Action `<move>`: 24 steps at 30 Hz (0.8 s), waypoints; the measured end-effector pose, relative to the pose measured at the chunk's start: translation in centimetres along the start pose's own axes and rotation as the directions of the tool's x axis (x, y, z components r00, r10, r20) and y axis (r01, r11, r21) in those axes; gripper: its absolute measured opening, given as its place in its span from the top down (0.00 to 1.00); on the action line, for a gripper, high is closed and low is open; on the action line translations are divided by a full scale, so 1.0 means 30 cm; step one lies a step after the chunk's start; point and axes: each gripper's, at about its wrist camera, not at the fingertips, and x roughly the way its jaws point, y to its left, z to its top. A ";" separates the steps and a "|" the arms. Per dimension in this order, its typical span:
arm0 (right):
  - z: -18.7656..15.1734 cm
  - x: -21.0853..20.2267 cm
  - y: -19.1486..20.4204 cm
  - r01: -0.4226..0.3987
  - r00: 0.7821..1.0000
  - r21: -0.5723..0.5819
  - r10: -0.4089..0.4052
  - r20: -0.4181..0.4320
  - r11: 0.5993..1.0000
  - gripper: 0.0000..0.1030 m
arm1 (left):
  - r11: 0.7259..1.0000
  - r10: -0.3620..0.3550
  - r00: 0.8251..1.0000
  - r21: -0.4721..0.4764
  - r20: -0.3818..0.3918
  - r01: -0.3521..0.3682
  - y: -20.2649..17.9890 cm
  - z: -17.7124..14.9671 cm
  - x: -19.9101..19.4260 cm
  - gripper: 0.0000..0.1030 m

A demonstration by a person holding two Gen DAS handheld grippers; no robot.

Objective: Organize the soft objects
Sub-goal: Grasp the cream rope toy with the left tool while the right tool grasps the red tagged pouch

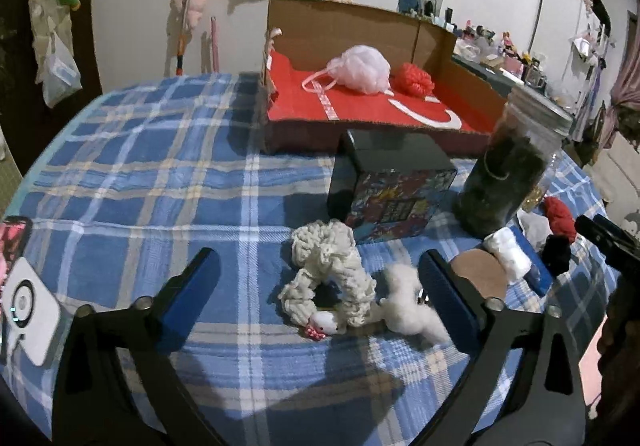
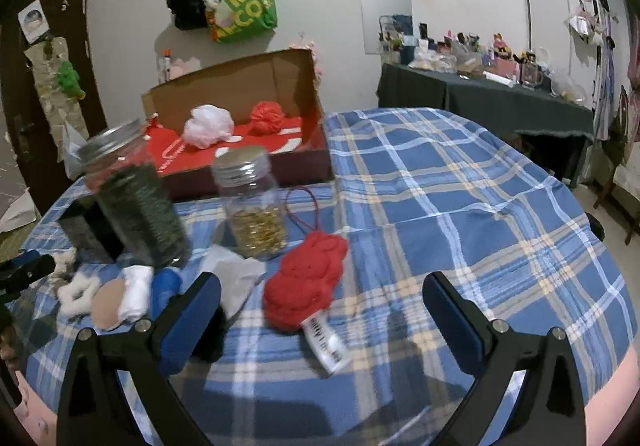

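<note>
1. The left gripper [image 1: 318, 278] is spread wide and holds nothing; between its fingers, on the blue plaid surface [image 1: 140, 182], lie a cream crocheted scrunchie [image 1: 332, 274] and a fluffy white scrunchie [image 1: 408, 306], touching each other. The fluffy one lies just beside the gripper's right finger; whether they touch I cannot tell.
2. The right gripper [image 2: 320, 300] is likewise wide open and empty, with a red knitted piece [image 2: 308, 282] and its white label [image 2: 326, 344] lying between its fingers, apart from both.
3. Only the right wrist view shows the small jar [image 2: 254, 202] of golden bits, crumpled white paper [image 2: 236, 278] and a red cord looped behind the red piece.
4. Only the left wrist view shows the printed face of the dark box [image 1: 392, 186] standing behind the cream scrunchie.
5. Both views show the tall jar [image 2: 136, 198] of dark material and a white roll [image 2: 134, 292] beside a tan disc [image 2: 108, 304].
6. Towards the far edge stands an open cardboard box [image 1: 436, 42] lined in red, holding a pale pink mesh pouf [image 1: 360, 68] and a red pouf [image 1: 412, 80] side by side.
</note>
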 end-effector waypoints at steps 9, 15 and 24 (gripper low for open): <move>0.023 0.116 -0.031 -0.046 0.992 -0.001 0.045 -0.117 0.999 0.62 | 0.994 -0.105 0.993 -0.034 -0.046 0.103 0.025 -0.025 0.043 0.69; 0.017 0.080 -0.029 -0.141 0.986 0.025 0.142 -0.092 0.990 0.63 | 0.994 -0.107 0.994 -0.010 0.005 0.108 -0.008 -0.011 -0.035 0.72; 0.053 -0.093 0.004 -0.220 0.974 0.045 0.217 0.064 0.974 0.63 | 0.975 -0.200 0.978 0.108 0.052 0.193 -0.163 0.005 -0.126 0.72</move>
